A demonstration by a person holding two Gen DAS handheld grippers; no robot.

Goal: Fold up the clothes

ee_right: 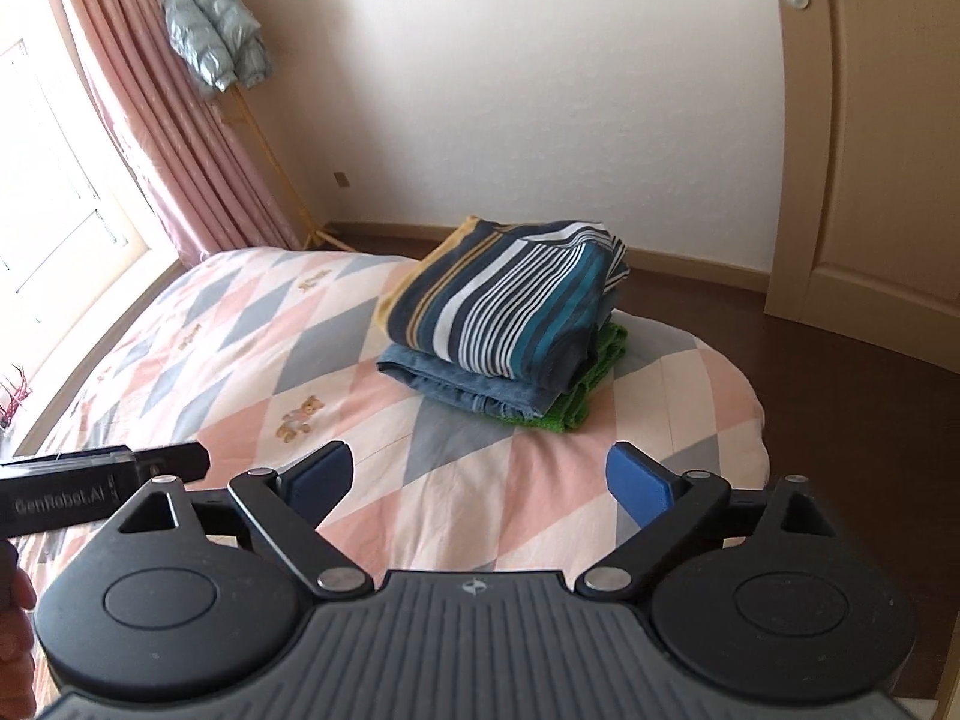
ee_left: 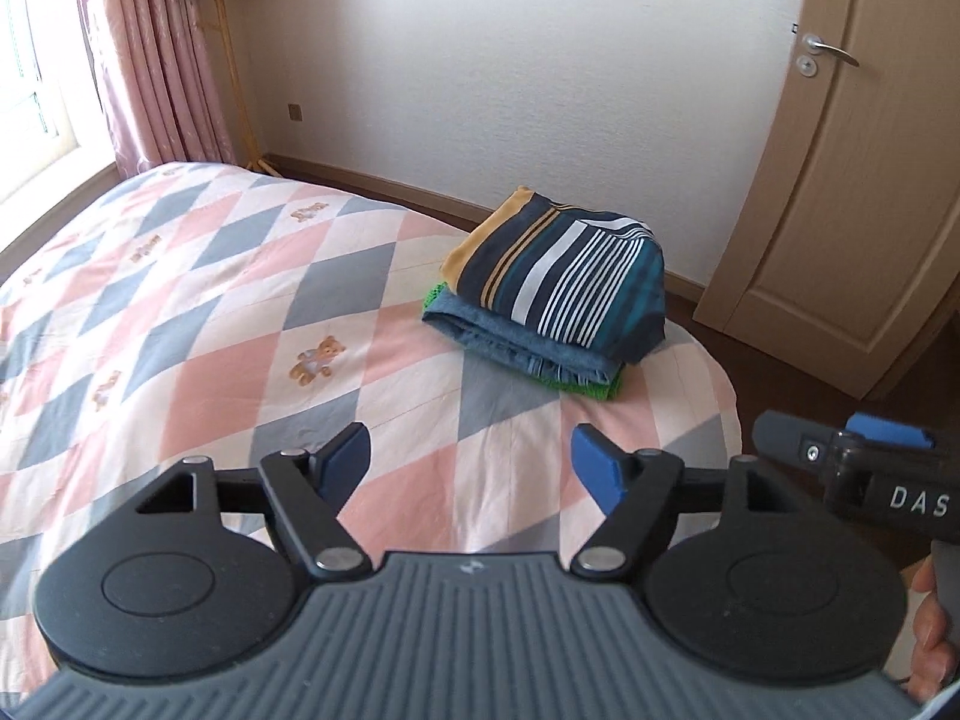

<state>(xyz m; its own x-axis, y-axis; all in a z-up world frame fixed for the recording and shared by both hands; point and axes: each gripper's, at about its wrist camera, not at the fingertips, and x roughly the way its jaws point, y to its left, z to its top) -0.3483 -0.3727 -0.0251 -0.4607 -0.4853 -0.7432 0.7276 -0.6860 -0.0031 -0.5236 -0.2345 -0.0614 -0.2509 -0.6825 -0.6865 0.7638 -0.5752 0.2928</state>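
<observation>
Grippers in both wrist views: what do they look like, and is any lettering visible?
Both match: ribbed grey body, two black round discs, black linkage bars with silver pivot pins, blue finger pads. The left gripper also appears in the right wrist view as a black casing lettered "GenRobot.AI". The right gripper shows "DAS" in the left wrist view. No cables or sleeves visible.

Both wrist views look forward over the bed point(ee_left: 210, 312), sharing the clothes stack point(ee_right: 504, 324).

3 folded garments point(ee_right: 498, 330) lie stacked on the bed point(ee_right: 240, 360) near its far right corner, door point(ee_right: 870, 150) behind.
</observation>
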